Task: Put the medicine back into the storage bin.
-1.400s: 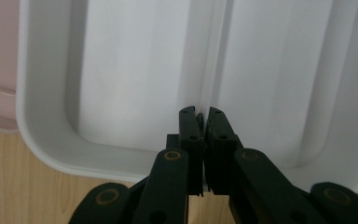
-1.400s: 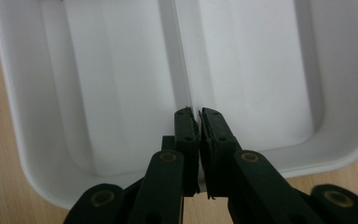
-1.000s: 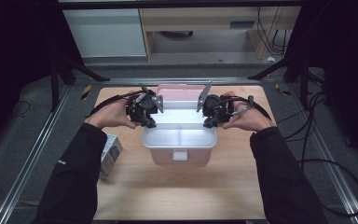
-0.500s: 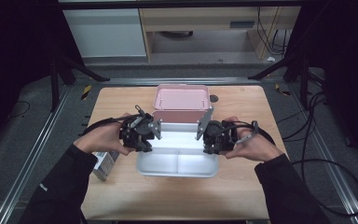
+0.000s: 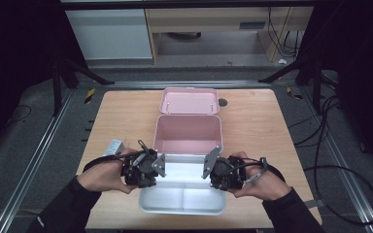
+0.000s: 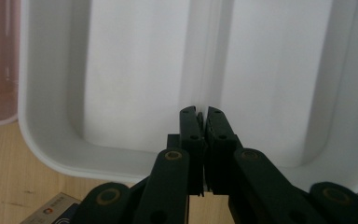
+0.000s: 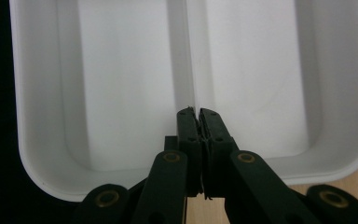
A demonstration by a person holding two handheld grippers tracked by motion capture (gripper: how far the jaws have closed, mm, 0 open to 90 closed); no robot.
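Sitting near the table's front edge, the white divided tray touches the pink box. Left gripper and right gripper each pinch its middle wall.

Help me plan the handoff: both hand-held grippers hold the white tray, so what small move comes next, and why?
Probably lower the white divided tray onto the bare wood near the table edge, then open both: left hand-held gripper and right hand-held gripper pinch its divider, clear of the pink box.
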